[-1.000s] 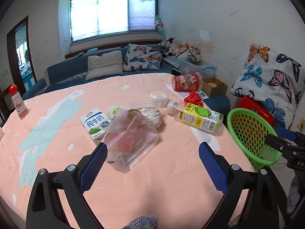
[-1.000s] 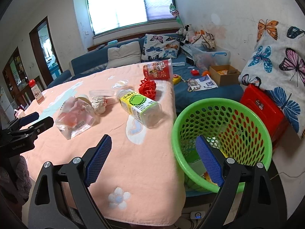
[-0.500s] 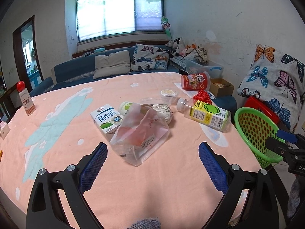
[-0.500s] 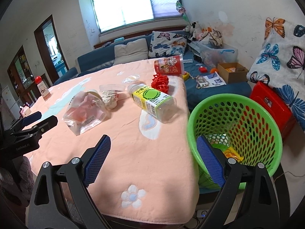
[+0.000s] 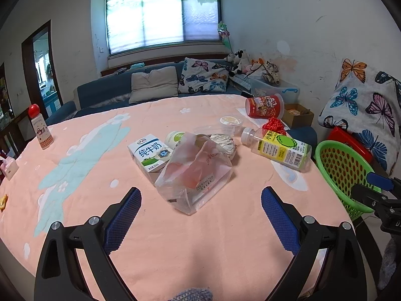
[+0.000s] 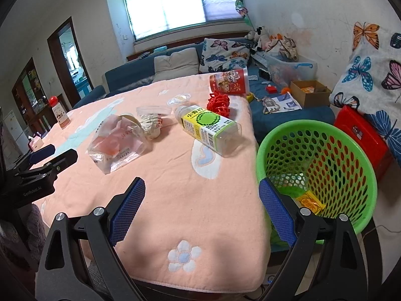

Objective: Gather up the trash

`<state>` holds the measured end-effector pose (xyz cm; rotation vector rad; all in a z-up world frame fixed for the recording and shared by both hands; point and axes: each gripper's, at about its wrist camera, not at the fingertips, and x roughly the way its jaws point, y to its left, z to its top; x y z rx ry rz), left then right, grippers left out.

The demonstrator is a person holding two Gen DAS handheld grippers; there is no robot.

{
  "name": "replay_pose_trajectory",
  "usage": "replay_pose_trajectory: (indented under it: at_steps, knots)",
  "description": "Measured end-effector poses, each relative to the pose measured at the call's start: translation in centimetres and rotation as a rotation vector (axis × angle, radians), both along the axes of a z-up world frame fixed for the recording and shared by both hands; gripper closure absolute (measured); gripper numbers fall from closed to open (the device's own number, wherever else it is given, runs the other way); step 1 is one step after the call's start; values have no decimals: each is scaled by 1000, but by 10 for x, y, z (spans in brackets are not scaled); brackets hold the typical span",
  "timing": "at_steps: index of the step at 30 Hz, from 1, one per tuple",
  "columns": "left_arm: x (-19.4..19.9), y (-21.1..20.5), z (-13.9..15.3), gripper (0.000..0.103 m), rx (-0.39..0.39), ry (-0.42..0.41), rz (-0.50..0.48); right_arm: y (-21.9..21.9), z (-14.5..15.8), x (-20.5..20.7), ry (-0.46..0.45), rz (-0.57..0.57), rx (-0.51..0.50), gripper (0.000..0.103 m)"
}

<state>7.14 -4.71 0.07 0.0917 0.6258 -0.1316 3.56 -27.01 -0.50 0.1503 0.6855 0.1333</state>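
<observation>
Table holds one bottle, one carton

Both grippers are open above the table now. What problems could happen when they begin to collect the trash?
1. The plastic bag is limp and leans on the milk carton; the left gripper may drag both.
2. The bottle lies on its side near the table edge, so a nudge from the right gripper could roll it off.
3. The green basket stands beside the table; a short drop may miss it.
</observation>
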Motion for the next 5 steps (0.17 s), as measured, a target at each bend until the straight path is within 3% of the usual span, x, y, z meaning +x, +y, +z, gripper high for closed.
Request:
replay_pose_trajectory:
  at_steps: [5]
  knots:
    - [-1,7,-2,10,-3,3,14,5,-2,1,4,4,-6,10]
